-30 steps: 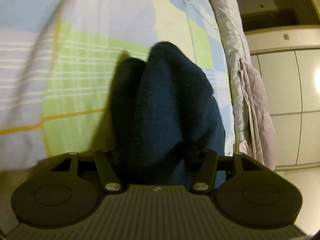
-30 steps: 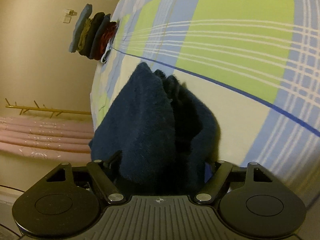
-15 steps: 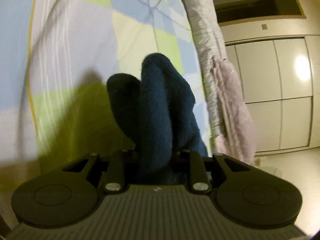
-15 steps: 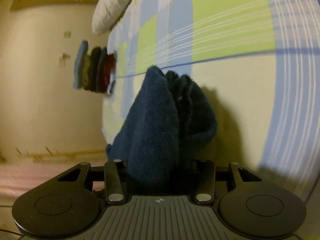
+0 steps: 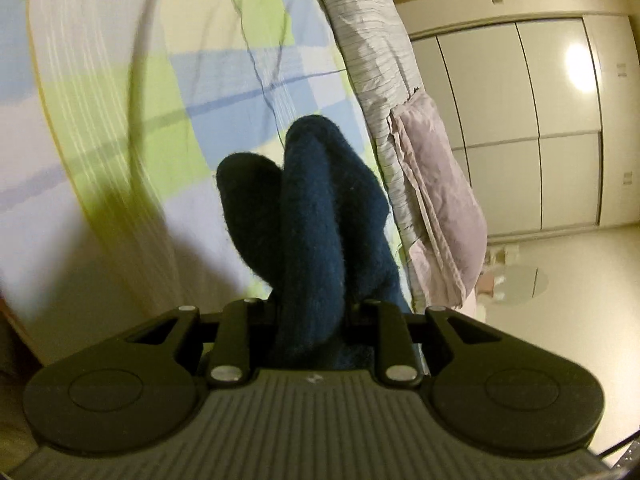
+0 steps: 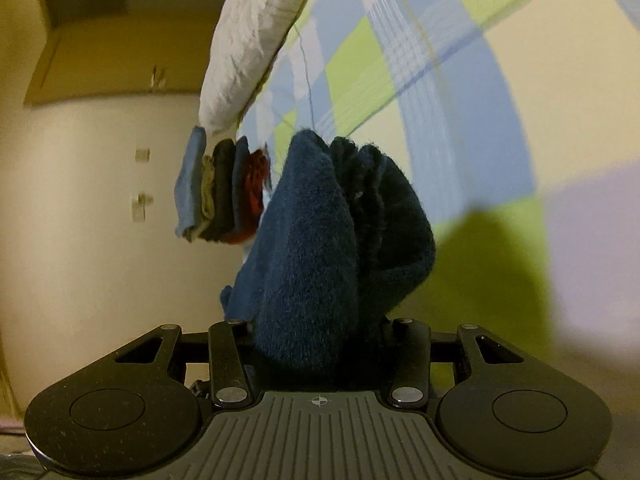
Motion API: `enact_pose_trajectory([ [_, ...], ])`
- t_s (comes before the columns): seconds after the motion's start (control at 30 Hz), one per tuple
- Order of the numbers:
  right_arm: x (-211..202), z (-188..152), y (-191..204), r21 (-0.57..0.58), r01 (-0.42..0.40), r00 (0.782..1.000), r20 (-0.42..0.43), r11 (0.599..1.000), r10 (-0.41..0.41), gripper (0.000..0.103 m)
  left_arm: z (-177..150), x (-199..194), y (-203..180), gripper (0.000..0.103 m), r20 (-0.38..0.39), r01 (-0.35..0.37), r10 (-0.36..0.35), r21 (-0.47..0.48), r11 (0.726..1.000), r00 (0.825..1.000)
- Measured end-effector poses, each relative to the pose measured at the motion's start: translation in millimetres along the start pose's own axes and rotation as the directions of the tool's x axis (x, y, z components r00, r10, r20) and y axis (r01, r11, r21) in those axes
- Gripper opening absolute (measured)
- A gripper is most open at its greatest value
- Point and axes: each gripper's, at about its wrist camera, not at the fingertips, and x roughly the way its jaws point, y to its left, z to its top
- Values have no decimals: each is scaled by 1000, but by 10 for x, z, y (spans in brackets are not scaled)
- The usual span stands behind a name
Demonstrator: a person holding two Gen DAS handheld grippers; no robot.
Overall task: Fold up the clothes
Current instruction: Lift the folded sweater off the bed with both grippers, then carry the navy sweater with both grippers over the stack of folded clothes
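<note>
Up close, the left gripper (image 5: 312,320) has its jaws drawn in on a bunched fold of a dark blue fleecy garment (image 5: 316,216), which rises straight out from between them in two rounded humps. The right gripper (image 6: 320,332) is likewise clamped on the garment (image 6: 320,240), where thick gathered layers stand up from the jaws and spill a little past the left-hand finger. The cloth fills the middle of each wrist view, lifted clear of a checked bedsheet (image 5: 120,92) in blue, green and cream, onto which it throws a shadow. Beyond, in the right wrist view, a stack of folded clothes (image 6: 224,192) lies on the sheet near a white pillow (image 6: 256,40). In the left wrist view a crumpled pale quilt (image 5: 368,40) lines the bed's edge, with white wardrobe doors (image 5: 520,120) behind.
</note>
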Motion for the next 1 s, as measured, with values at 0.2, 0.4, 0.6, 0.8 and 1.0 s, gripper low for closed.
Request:
enact_pose_trajectory([
  [0.2, 306, -269, 516, 34, -35, 999, 7, 999, 35, 45, 479, -513, -196, 20, 24, -6, 5, 62, 998, 1000],
  [0.4, 485, -93, 1336, -81, -95, 995, -5, 992, 95, 45, 793, -857, -717, 20, 137, 48, -63, 105, 993, 989],
  [0.6, 805, -24, 2120, -166, -150, 988, 6, 975, 153, 45, 1391, -1149, -1062, 20, 188, 75, -105, 160, 984, 977],
  [0.8, 1720, -106, 2541, -156, -180, 980, 54, 971, 190, 45, 2483, -1379, -884, 20, 158, 76, -114, 226, 971, 981],
  [1.0, 2991, -460, 2807, -83, -192, 968, 147, 978, 203, 45, 3824, -1586, -517, 20, 90, 77, -107, 289, 954, 990],
])
